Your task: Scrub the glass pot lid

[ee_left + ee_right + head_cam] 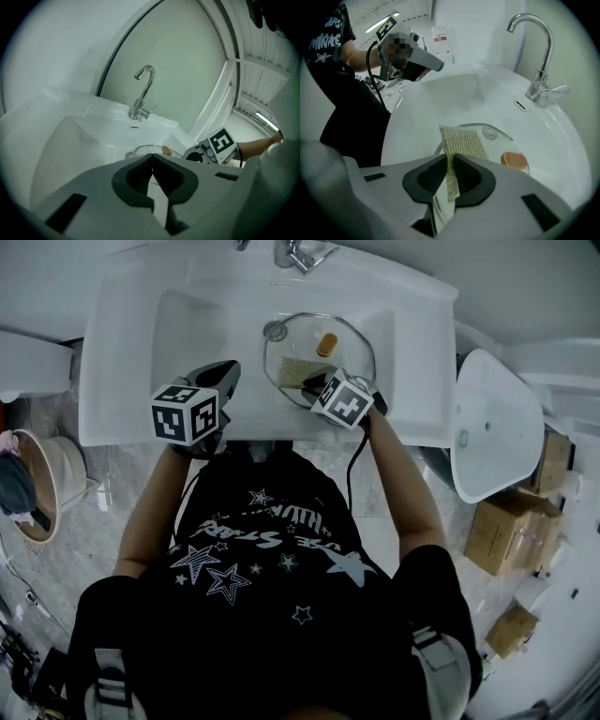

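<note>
Glass pot lid [351,351] lies in the sink's [114,362] right half, beside the drain [275,330]. We find the right gripper [450,161] clamping a scouring pad [461,142] on its front edge; the left gripper [152,161] is closed and empty at the sink's front edge.

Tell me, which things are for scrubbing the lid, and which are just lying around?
For the job:
glass pot lid, in the sink
scrubbing cloth, pinched in the right tool
faucet

Just lying about:
cardboard boxes on the floor
left tool, shut on nothing
</note>
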`<state>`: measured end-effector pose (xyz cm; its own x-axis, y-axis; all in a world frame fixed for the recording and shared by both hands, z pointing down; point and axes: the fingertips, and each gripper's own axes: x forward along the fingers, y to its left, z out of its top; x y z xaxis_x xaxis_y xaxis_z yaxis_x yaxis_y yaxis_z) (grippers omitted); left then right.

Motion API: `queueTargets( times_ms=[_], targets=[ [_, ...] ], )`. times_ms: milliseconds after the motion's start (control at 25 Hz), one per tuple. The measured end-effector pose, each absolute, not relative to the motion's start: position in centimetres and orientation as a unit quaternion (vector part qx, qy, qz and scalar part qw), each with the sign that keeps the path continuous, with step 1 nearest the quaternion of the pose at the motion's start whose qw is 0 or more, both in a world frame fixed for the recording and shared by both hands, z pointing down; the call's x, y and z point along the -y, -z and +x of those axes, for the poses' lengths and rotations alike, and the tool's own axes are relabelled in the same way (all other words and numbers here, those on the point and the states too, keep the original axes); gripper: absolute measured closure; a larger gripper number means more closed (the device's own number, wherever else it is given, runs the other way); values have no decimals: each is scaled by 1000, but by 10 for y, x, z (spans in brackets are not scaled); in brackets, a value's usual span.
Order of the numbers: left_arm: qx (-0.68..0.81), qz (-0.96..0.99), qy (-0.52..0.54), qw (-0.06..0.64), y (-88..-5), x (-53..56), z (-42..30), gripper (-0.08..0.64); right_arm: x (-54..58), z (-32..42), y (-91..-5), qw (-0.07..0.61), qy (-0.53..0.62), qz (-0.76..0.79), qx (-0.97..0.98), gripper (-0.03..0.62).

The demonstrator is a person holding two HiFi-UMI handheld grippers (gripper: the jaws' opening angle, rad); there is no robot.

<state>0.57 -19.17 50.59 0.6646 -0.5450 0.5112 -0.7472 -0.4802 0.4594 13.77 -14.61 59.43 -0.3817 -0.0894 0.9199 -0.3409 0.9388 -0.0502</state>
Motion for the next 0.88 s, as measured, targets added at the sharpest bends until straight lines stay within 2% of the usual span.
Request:
queueTargets(
  times_ms=[680, 880],
  targets=[
    [377, 849, -152, 337, -505, 173, 20, 551, 94, 182, -581, 549, -141, 127, 814, 540],
    [378, 849, -151, 337, -504, 178, 23, 551, 105, 194, -571, 534, -144, 153, 819, 540]
  ],
)
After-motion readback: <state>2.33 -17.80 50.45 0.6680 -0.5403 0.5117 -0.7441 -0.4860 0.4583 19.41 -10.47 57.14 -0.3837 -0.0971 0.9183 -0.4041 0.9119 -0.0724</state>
